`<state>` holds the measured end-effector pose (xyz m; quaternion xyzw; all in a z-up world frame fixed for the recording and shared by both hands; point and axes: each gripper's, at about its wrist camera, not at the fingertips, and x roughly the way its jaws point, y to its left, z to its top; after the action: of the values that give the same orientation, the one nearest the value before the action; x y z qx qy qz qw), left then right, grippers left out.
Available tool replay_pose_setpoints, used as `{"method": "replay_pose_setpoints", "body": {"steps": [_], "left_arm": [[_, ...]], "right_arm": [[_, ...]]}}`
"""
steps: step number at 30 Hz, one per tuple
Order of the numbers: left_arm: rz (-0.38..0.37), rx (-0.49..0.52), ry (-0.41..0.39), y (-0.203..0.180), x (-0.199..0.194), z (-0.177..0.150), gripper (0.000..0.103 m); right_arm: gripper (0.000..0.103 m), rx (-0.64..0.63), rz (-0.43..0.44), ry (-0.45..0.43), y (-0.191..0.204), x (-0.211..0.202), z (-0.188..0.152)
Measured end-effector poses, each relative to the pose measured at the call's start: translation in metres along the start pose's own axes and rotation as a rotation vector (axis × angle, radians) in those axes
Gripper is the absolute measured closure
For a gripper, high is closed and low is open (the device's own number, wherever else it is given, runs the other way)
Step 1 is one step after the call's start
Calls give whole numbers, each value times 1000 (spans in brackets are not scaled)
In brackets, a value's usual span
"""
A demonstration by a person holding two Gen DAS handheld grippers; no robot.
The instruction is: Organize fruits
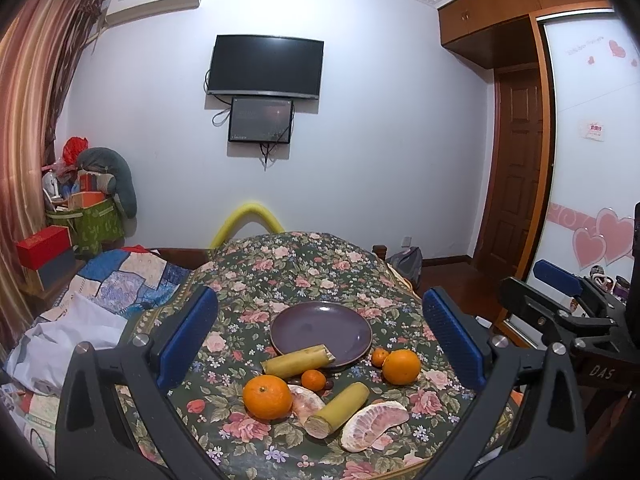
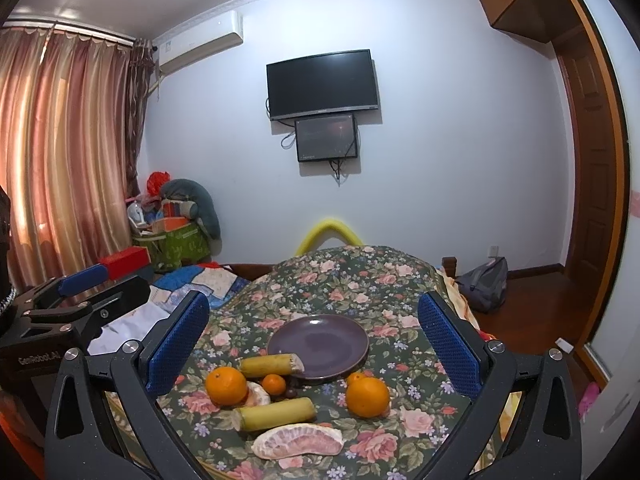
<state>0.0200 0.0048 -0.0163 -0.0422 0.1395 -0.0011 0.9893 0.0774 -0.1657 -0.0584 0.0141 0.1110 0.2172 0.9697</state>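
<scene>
An empty purple plate (image 1: pixel 320 328) (image 2: pixel 318 340) sits on the floral tablecloth (image 1: pixel 304 276). In front of it lie two oranges (image 1: pixel 267 396) (image 1: pixel 401 366), two small tangerines (image 1: pixel 313 380) (image 1: pixel 379 357), two yellow sugarcane pieces (image 1: pixel 298 360) (image 1: pixel 338 408) and two peeled pomelo segments (image 1: pixel 374 424) (image 1: pixel 306 400). One sugarcane piece (image 2: pixel 272 364) rests on the plate's rim. My left gripper (image 1: pixel 320 336) is open and empty, above the fruit. My right gripper (image 2: pixel 316 340) is open and empty, also held back from the fruit.
The table (image 2: pixel 360 276) is round with edges falling away on both sides. A patchwork-covered bed (image 1: pixel 120 280) lies to the left. A grey backpack (image 2: pixel 484 284) sits on the wooden floor at right. Boxes and bags (image 1: pixel 88 208) stand by the curtain.
</scene>
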Motion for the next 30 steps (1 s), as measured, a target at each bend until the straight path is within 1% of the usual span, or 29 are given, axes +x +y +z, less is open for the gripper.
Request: {"method": "replay_pose_setpoints", "body": {"steps": [6,10,13,16,18,23,30], "left_arm": [[10,10,62,5,26,-11,0],[23,8,122,14,49,-25,0],[32,6,166,21,65,-34,0],[38,-5,225,31,83,-46,8],[47,-11,270,38,97,-55,14],[69,-35,350,54,126,-75,17],[82,-63,445,67,158,-101,18]], "right_arm": [[0,-1,-12,53,-7,20,-12],[0,-3,-13,108,-16,37,-21],[0,-3,-36,157,-26,51,-30],[0,3,-31,211,-35,67,-39],[0,20,-31,253,-43,77,-46],[0,30,-58,326,-54,99,-65],[2,53,-48,407,-69,130,-88]]}}
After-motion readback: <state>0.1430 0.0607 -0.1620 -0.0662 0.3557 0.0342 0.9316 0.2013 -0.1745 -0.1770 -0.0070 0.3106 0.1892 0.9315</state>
